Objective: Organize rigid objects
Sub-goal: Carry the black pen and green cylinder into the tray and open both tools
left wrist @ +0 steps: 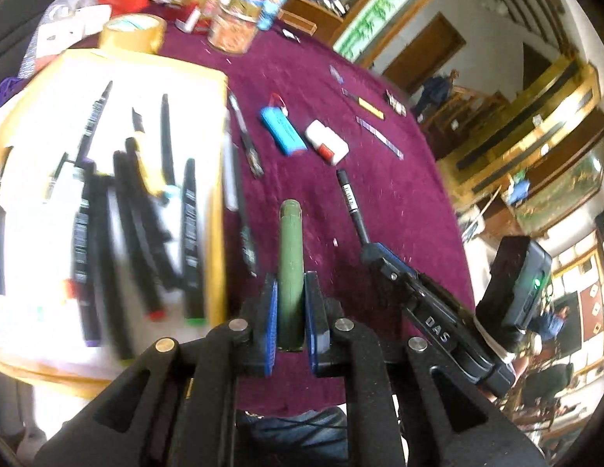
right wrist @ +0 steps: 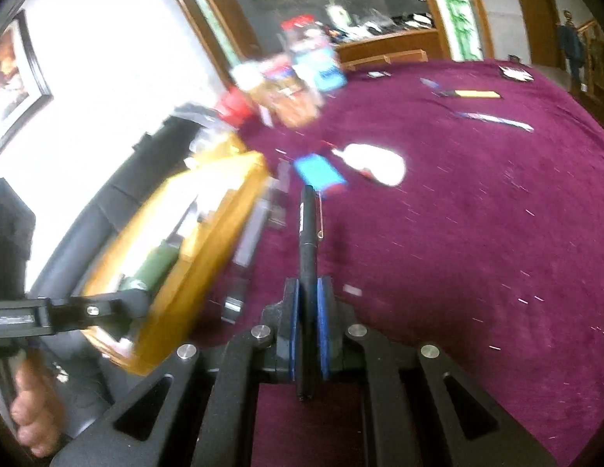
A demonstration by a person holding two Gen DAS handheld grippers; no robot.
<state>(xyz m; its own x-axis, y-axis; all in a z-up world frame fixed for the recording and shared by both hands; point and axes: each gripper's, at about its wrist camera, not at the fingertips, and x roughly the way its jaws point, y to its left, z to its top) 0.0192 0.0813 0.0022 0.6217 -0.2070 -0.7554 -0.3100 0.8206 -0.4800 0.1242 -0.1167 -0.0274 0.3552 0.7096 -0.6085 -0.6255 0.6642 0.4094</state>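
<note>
Closest to the left wrist lens, the left gripper had its blue pads pinched on a green marker, which stuck out forward over the maroon tablecloth. Just left of it sat a tan tray with a white floor, holding a blurred heap of black pens. Over on the right, the right gripper came in, clamped on a black pen that pointed up the table. Farther out on the cloth lay a blue lighter and, just beside it, a white eraser, with a roll of tape past the tray's far edge.

Switching to the right wrist view: the right gripper was nearest, pads squeezed onto the black pen, pen lifted above the cloth and aimed at the blue lighter. The white eraser lay near that. At left, the left gripper held the green marker over the tray, and a person's hand showed at the bottom corner. Everything there was smeared with blur.
</note>
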